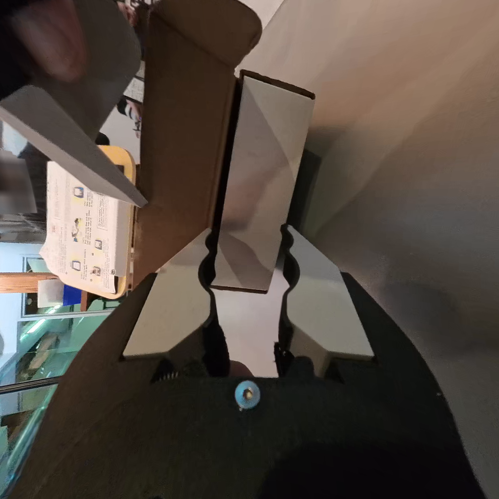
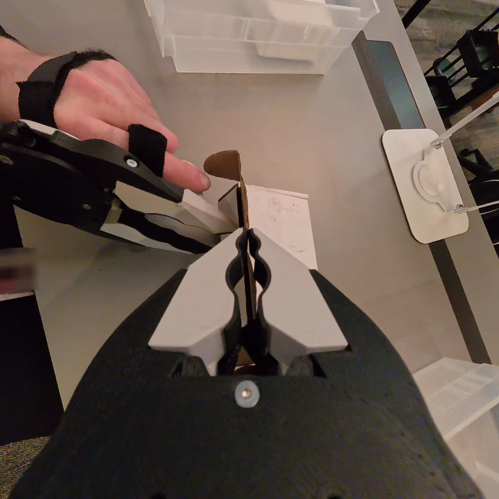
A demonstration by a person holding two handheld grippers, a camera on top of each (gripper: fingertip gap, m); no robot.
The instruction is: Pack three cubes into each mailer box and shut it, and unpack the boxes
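Note:
A white mailer box (image 2: 280, 216) lies on the grey table (image 2: 270, 121). Its lid (image 2: 244, 199), brown on the inside, stands upright and shows edge-on, with a rounded ear flap (image 2: 221, 164) at its far end. My right gripper (image 2: 248, 232) is shut on the lid's edge. My left gripper (image 1: 247, 243) is closed against the two sides of the box body (image 1: 259, 175); it also shows in the right wrist view (image 2: 213, 229) at the box's near left corner. In the left wrist view the lid (image 1: 183, 135) rises beside the body, and a right finger (image 1: 81, 151) touches it. No cubes are in view.
Clear plastic bins stand at the table's back (image 2: 256, 35) and at the near right (image 2: 459, 399). A white base plate with a clear stand (image 2: 424, 183) sits by the right table edge. A person's strapped hand (image 2: 102, 102) holds the left gripper. A printed sheet (image 1: 81, 229) hangs beyond.

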